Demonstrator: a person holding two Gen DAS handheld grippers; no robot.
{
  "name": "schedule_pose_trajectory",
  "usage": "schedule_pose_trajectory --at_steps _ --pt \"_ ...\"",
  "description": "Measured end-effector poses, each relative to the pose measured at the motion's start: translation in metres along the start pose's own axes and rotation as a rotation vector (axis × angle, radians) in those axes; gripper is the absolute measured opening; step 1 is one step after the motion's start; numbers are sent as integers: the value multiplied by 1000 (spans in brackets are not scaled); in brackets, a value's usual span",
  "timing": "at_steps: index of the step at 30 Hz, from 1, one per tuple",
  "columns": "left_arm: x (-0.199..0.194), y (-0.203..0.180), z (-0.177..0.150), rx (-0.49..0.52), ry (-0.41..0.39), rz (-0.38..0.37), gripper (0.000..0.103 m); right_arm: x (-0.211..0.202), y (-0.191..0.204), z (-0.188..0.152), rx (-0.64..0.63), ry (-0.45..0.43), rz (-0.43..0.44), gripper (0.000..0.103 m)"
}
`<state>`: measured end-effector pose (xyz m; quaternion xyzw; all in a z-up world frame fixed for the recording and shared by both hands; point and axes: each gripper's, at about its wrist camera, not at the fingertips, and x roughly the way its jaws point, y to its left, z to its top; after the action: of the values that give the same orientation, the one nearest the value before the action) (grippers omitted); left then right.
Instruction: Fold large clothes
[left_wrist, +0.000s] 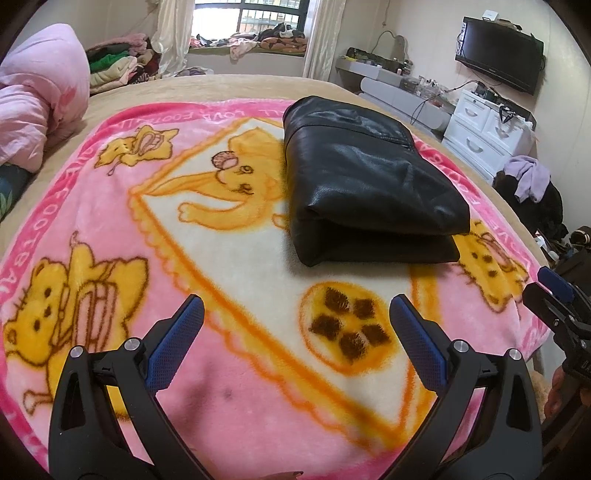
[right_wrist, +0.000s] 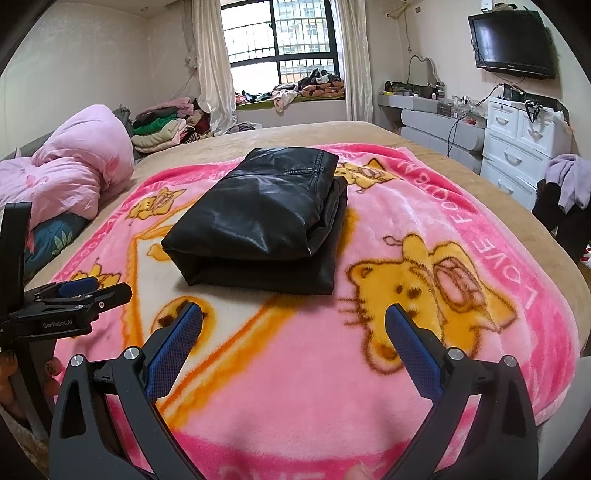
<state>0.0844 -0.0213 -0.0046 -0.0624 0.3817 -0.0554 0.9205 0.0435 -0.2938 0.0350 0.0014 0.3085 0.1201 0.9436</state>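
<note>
On the bed, a pink cartoon-cat blanket (right_wrist: 461, 229) covers a tan bedspread (right_wrist: 314, 133), and the folded black leather garment (right_wrist: 266, 218) lies on it. Left gripper (left_wrist: 295, 325) and right gripper (right_wrist: 293, 332) hover nearby, both spread apart, empty. Behind: barred window (right_wrist: 280, 40), wall television (right_wrist: 513, 40), white drawers (right_wrist: 517, 144).

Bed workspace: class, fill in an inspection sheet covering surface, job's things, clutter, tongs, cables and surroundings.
Surface: pink cartoon blanket spread over the bed.
Job's things: black leather garment, folded in a stack on the blanket.
Clutter: pink duvet bundled at the bed's side.
Tongs: left tongs open, empty; right tongs open, empty.
Cables: wires by the white drawers.
Surroundings: wall TV, window, clothes piles.
</note>
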Motion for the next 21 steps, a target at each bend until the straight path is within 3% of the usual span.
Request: schedule_pose_trajectory --at_steps 21 --pt "1 1 -1 12 4 19 94 -1 0 0 -6 2 -3 99"
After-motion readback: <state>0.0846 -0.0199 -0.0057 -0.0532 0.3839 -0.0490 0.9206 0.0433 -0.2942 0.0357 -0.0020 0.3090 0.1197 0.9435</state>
